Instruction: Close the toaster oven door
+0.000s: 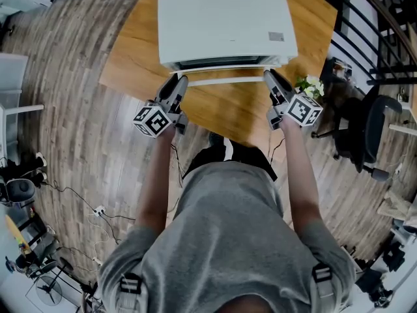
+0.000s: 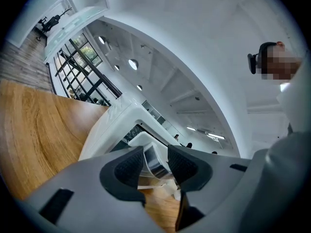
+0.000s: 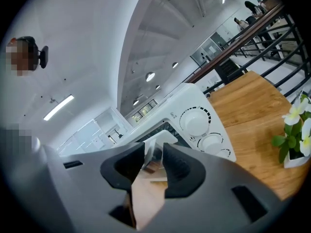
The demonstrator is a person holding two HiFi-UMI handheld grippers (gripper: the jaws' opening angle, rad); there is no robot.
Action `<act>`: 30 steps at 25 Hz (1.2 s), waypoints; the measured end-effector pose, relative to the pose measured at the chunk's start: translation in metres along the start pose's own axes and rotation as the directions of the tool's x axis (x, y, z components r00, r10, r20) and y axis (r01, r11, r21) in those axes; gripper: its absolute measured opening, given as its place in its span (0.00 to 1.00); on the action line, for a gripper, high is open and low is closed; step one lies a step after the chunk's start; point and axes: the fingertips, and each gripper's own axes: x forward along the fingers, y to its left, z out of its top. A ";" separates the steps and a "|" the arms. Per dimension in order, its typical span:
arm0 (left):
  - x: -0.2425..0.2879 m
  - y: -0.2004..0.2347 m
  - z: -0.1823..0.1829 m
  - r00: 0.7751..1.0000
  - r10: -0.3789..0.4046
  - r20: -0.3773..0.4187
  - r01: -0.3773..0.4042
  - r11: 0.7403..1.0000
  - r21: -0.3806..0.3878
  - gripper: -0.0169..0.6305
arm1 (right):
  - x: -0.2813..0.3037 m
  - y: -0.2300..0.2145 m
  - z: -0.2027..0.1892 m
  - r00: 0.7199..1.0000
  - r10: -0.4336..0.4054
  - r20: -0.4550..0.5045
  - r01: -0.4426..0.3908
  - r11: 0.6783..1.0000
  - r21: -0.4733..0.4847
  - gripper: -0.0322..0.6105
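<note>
1. Left gripper [image 1: 180,81] is clamped on the left end of the handle [image 1: 225,81]; right gripper [image 1: 268,76] is clamped on its right end.
2. The door [image 1: 225,70] is ajar, tilted, on the white oven [image 1: 221,25] on a wooden tabletop [image 1: 140,51].

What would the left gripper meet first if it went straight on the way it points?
The toaster oven door: its edge already stands between the left gripper jaws, with the oven body just behind. Whether the pads touch it is unclear.
</note>
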 end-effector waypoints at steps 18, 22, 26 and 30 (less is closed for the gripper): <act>0.018 0.010 0.015 1.000 -0.005 0.027 0.007 0.996 -0.089 0.29 | 0.019 -0.004 0.018 1.000 0.004 0.009 -0.004 1.000 0.027 0.26; 0.018 0.009 0.018 0.999 -0.010 0.035 0.014 0.994 -0.105 0.29 | 0.020 -0.001 0.021 1.000 0.008 0.012 -0.008 1.000 0.024 0.25; 0.021 0.010 0.020 0.999 -0.015 0.037 0.019 0.994 -0.112 0.29 | 0.023 -0.001 0.024 1.000 0.009 0.014 -0.009 1.000 0.028 0.26; 0.021 0.011 0.019 0.999 -0.018 0.035 0.022 0.994 -0.110 0.30 | 0.023 -0.001 0.024 1.000 0.011 0.007 -0.011 0.999 0.030 0.26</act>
